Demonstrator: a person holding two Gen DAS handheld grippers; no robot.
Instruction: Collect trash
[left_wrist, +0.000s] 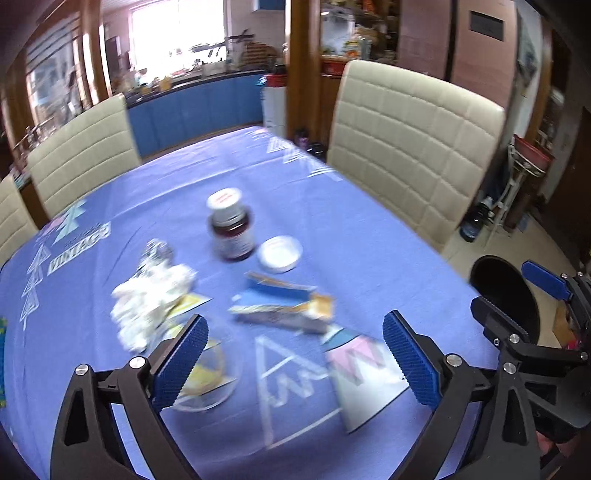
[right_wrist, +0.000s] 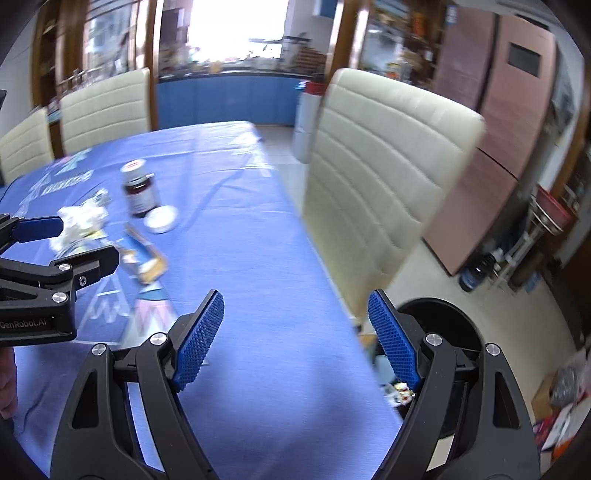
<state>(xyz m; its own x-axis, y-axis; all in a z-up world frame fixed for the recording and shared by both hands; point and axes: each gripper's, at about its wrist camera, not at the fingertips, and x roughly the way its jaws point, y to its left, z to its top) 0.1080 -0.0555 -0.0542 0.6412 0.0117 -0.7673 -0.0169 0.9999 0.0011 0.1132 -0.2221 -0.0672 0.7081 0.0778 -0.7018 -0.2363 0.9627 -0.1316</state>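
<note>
trash partly collected, most of it still left on the table

both the left gripper (left_wrist: 291, 354) and the right gripper (right_wrist: 295, 339) are held wide with nothing between the ribbed blue pads; some scraps can be seen inside the round black bin (right_wrist: 448, 321) at lower right (contents blurred), while on the smooth blue tablecloth (left_wrist: 332, 229) at frame centre are left a crumpled white tissue wad (left_wrist: 147, 299), a flattened blue-and-tan carton (left_wrist: 284, 306), a brown glass bottle (left_wrist: 231, 225) standing upright, its round white lid (left_wrist: 279, 253) just beside it, and a clear plastic disc (left_wrist: 207, 373) near the left pad
</note>
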